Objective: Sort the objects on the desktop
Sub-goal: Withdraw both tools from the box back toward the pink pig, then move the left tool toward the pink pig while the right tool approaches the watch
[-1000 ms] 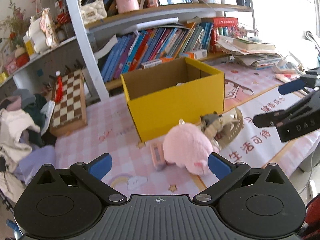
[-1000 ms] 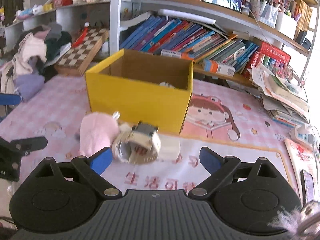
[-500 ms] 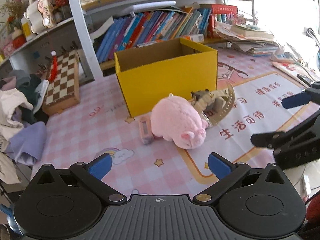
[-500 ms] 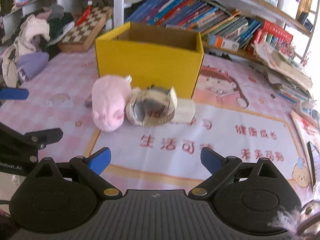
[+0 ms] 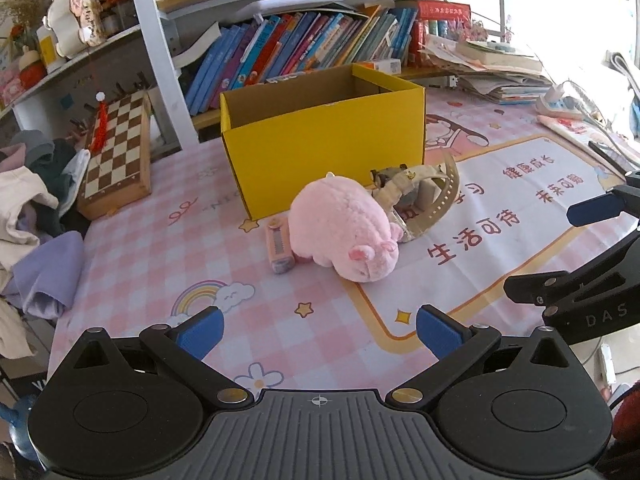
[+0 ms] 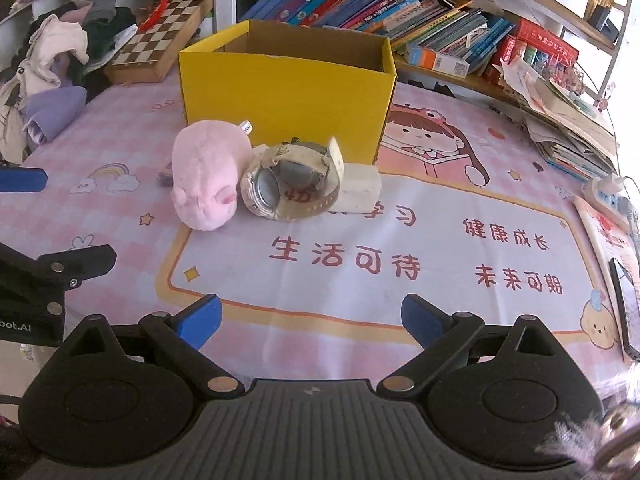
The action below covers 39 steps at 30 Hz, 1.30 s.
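Both hand-held grippers have pulled back from the yellow box over the last second, so the cluster of things in front of it now sits farther off in each view.

From the left wrist, the left hand-held gripper (image 5: 318, 330) hovers above the worktop (image 5: 132, 264) with its blue fingers spread wide and nothing between them. The pink plush toy (image 5: 344, 232) lies just in front of the yellow box (image 5: 324, 152), touching a small pink eraser-like block (image 5: 279, 246) on one side and a beige wristwatch (image 5: 416, 196) on the other. The toy is soft, rounded and fuzzy, ears toward the camera. The right hand-held gripper (image 5: 596, 252) shows at the edge, also spread apart.

From the right wrist, the right hand-held gripper (image 6: 312, 322) is likewise open and empty, well short of the objects. The watch (image 6: 294, 182) lies on its side with its strap curled in a loop, leaning against the toy (image 6: 208, 174) and a white block (image 6: 358, 190). The box (image 6: 286, 96) is open-topped; what is inside it cannot be made out.

The likely step is picking one item for the box. The toy seems the easiest start: approach from above, close across its narrow middle, and lift straight up so the leaning watch is not dragged.
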### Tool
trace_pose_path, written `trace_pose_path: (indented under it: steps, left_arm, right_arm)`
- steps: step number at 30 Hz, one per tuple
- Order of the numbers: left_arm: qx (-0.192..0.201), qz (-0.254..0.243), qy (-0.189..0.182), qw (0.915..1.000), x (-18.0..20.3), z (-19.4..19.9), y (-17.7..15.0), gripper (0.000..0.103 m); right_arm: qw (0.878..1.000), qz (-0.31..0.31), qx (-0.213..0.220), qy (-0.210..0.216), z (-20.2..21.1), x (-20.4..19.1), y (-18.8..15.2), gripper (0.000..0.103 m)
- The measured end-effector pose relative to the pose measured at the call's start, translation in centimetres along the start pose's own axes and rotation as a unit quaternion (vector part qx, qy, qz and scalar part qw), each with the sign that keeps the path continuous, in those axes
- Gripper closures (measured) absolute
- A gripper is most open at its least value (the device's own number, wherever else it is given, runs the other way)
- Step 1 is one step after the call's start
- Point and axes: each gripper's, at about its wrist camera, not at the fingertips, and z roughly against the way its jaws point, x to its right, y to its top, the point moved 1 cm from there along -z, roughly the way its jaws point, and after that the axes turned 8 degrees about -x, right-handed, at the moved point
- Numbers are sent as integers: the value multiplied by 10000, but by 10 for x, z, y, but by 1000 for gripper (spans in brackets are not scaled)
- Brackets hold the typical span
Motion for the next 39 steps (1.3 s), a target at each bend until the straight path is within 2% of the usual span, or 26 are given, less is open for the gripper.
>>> trace_pose_path:
  steps: [21,29,39]
  left_arm:
    - [102,-70,-62,9999,1,4,0,0]
    - [150,-95,-129,9998,1,4,0,0]
    - [184,-22,-264,9995,-2,0,2,0]
  right_arm:
    - [9998,165,19,84,3,-9,0,6]
    - [9999,75,-79,-132,-2,-8,2,5]
    - [9999,120,-98,-57,-3,-8,4,5]
